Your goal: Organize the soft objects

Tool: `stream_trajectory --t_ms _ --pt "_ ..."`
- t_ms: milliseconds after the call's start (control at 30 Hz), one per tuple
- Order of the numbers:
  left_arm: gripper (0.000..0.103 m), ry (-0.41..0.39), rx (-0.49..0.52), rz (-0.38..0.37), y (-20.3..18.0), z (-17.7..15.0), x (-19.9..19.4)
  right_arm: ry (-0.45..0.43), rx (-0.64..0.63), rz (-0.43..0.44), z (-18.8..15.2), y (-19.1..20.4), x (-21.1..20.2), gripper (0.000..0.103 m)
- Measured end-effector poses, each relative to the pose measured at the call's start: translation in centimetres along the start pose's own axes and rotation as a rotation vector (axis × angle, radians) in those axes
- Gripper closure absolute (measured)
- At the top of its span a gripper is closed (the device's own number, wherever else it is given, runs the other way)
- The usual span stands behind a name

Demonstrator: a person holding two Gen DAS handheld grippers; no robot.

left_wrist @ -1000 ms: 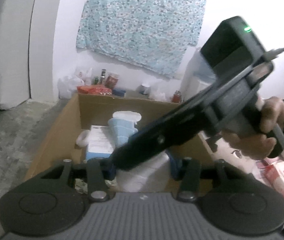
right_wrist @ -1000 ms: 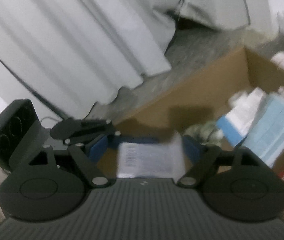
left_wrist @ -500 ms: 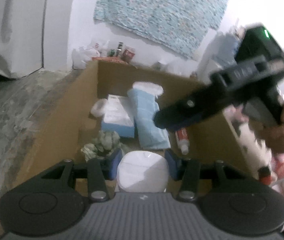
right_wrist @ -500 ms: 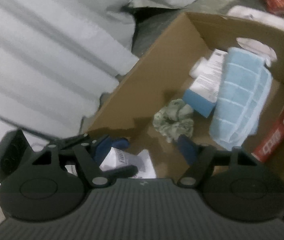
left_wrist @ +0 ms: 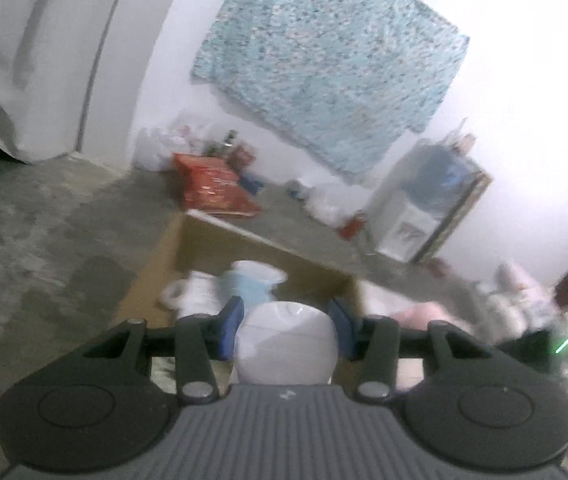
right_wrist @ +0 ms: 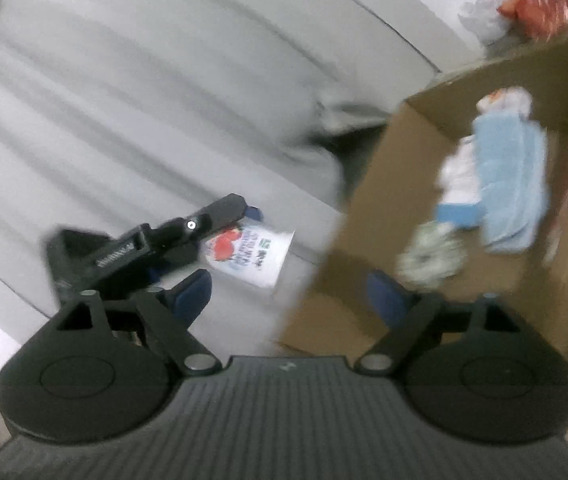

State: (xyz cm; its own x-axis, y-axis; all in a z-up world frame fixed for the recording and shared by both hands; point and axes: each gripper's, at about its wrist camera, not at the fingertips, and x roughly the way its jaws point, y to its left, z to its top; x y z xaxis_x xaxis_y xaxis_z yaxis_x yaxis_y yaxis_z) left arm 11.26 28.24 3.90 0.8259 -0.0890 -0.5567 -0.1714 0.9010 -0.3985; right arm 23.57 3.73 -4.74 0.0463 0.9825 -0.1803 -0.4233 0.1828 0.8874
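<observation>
My left gripper (left_wrist: 286, 322) is shut on a white cup with a red fruit picture (left_wrist: 286, 348), also seen from the side in the right wrist view (right_wrist: 249, 258), held just outside the cardboard box (right_wrist: 368, 216). My right gripper (right_wrist: 290, 296) is open and empty, over the box's near corner. Inside the box lie a folded light blue towel (right_wrist: 512, 184), a blue-and-white packet (right_wrist: 460, 196) and a greenish scrunchie (right_wrist: 430, 256). The box also shows in the left wrist view (left_wrist: 267, 256), behind the cup.
A white curtain (right_wrist: 123, 92) hangs behind the left gripper. A red packet (left_wrist: 213, 190), bottles and plastic bags sit on the concrete floor by the far wall. A water dispenser (left_wrist: 432, 200) stands at the right. A patterned cloth (left_wrist: 332, 68) hangs on the wall.
My right gripper let go of its white packet and opened, then drew back from the box. My left gripper, still holding the cup, tilted up and back from over the box.
</observation>
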Motion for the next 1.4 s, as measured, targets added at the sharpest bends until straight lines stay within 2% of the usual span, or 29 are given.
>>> stream_trajectory --t_ms 67,133,267,400,433,467,500,567,633,667,767,800,867,900,933,967,1000,1100,1133,1233,1400 --pt "0.055 0.009 -0.023 -0.049 -1.1 0.8 -0.8 -0.084 0.074 0.132 -1.7 -1.1 -1.2 0.005" --pt "0.055 0.032 -0.047 -0.108 -2.2 1.4 -1.5 -0.154 0.134 0.251 -3.1 -2.2 -2.2 0.000" --pt "0.055 0.069 -0.086 -0.234 -5.1 2.2 -3.1 -0.306 0.208 0.494 -4.9 -3.9 -3.6 0.001" --pt "0.056 0.072 -0.077 -0.346 -8.7 2.3 -4.7 -0.370 0.286 0.690 -5.8 -5.0 -3.3 0.000" --pt "0.061 0.071 -0.071 -0.369 -9.7 2.2 -5.0 -0.379 0.295 0.744 -6.1 -4.9 -3.1 0.000" --pt "0.092 0.066 -0.063 -0.390 -10.7 2.1 -5.3 -0.385 0.299 0.780 -6.3 -4.7 -3.0 0.000" --pt "0.097 0.061 -0.056 -0.409 -11.4 1.8 -5.7 -0.391 0.295 0.813 -6.6 -4.4 -2.9 0.000" --pt "0.094 0.051 -0.057 -0.459 -12.9 1.6 -6.3 -0.395 0.281 0.886 -7.2 -3.8 -2.8 0.000" --pt "0.094 0.046 -0.076 -0.519 -13.7 1.3 -6.8 -0.434 0.290 0.824 -7.9 -3.9 -3.3 0.004" --pt "0.092 0.029 -0.077 -0.528 -14.1 1.0 -7.1 -0.439 0.315 0.836 -8.3 -4.6 -3.2 0.014" --pt "0.093 -0.024 -0.070 -0.512 -14.9 -0.1 -6.7 -0.527 0.447 0.794 -9.0 -7.5 -3.4 0.034" --pt "0.092 -0.008 -0.098 -0.496 -14.6 -0.4 -5.6 -0.524 0.482 0.788 -8.9 -8.1 -3.2 0.036" --pt "0.089 0.017 -0.166 -0.460 -13.6 -1.3 -3.0 -0.505 0.458 0.662 -8.5 -7.6 -3.4 0.036" --pt "0.084 0.019 -0.172 -0.437 -13.1 -1.6 -2.0 -0.494 0.425 0.586 -8.1 -7.0 -4.0 0.036" --pt "0.081 0.039 -0.194 -0.386 -12.4 -1.9 -0.9 -0.493 0.392 0.538 -8.1 -6.3 -5.0 0.036" --pt "0.072 0.053 -0.205 -0.361 -11.7 -2.2 0.1 -0.507 0.357 0.498 -8.0 -5.5 -6.3 0.035" --pt "0.059 0.072 -0.211 -0.350 -11.1 -2.5 0.8 -0.537 0.322 0.463 -8.4 -4.8 -8.1 0.034" --pt "0.039 0.137 -0.257 -0.330 -9.5 -3.7 1.6 -0.610 0.221 0.451 -10.9 -3.2 -13.2 0.014" --pt "0.038 0.153 -0.261 -0.333 -9.1 -4.1 1.4 -0.624 0.192 0.414 -12.0 -2.8 -14.9 0.007" --pt "0.029 0.175 -0.241 -0.289 -7.9 -5.2 0.3 -0.649 0.157 0.250 -16.3 -2.1 -18.7 0.003" --pt "0.024 0.147 -0.208 -0.208 -6.4 -6.5 -2.9 -0.641 0.243 0.079 -22.8 -3.0 -21.2 0.002"
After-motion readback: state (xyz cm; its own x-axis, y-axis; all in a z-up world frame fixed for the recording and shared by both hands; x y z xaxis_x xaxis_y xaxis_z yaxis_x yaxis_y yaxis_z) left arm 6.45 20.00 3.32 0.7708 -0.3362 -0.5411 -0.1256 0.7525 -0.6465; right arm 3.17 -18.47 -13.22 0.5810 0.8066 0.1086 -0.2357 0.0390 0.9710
